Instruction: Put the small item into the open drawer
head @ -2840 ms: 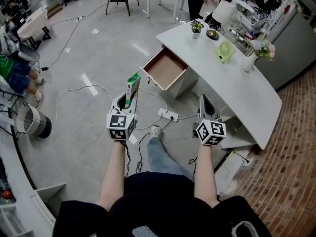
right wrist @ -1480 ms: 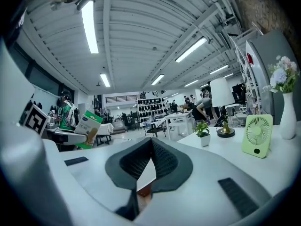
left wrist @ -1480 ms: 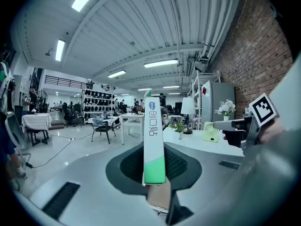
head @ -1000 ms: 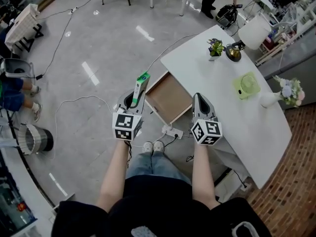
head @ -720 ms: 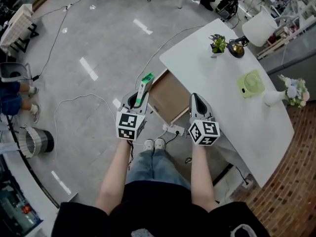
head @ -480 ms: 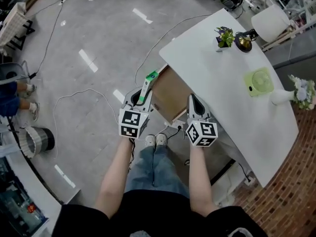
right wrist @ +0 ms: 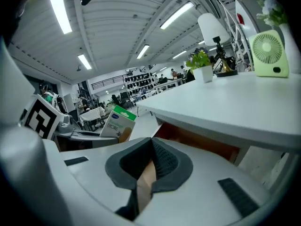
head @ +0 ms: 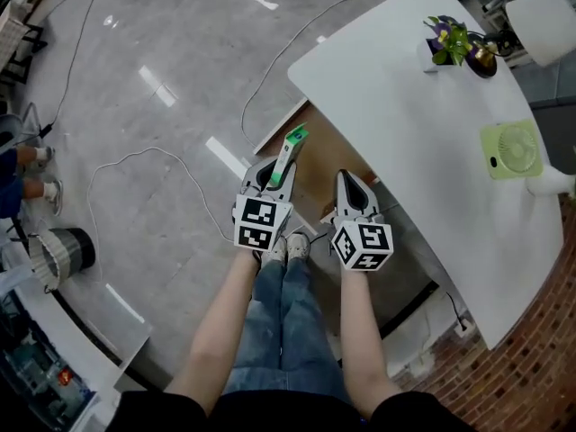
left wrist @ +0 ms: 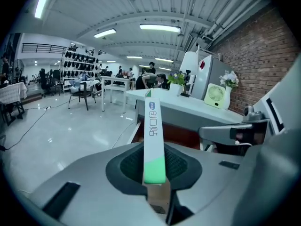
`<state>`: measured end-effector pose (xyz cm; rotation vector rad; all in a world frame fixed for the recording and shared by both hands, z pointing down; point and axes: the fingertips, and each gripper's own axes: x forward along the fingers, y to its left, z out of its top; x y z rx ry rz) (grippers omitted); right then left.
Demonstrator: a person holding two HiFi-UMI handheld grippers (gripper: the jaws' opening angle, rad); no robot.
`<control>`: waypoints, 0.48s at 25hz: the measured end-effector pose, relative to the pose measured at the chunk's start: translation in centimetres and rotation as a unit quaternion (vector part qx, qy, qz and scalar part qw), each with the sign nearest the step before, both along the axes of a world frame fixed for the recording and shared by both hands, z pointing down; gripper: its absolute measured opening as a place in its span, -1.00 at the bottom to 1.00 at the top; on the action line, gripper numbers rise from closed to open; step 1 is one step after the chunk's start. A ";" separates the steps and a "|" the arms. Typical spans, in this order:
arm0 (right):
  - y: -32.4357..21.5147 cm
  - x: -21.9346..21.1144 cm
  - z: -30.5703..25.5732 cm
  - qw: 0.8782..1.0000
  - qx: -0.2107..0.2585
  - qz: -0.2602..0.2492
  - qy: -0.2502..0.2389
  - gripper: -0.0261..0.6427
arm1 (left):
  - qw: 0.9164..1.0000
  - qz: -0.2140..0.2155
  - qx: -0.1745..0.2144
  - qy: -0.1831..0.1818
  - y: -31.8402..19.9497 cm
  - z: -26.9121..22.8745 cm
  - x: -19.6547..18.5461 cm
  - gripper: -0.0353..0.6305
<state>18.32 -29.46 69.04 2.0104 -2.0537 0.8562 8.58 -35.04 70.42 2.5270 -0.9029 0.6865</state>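
Left gripper (head: pixel 274 171) with slim box (head: pixel 289 149), now over the open drawer (head: pixel 317 154)

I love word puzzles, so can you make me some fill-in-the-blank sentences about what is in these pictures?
1. The left gripper is shut on a slim box that is white and ____.
2. The right gripper is shut and holds ____.
3. The drawer under the white table is ____.

Missing words: green; nothing; open.
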 end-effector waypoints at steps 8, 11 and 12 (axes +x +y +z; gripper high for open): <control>-1.4 1.6 6.3 0.999 -0.032 0.028 0.014 -0.92 | 0.999 -0.005 -0.041 -0.016 -0.6 7.5 2.7 -0.65; -1.6 2.2 7.7 0.999 -0.039 0.034 0.014 -0.92 | 0.998 -0.007 -0.059 -0.025 -1.2 9.8 3.9 -0.65; -1.7 2.3 8.1 0.998 -0.041 0.036 0.015 -0.92 | 0.998 -0.007 -0.064 -0.028 -1.4 10.5 4.3 -0.65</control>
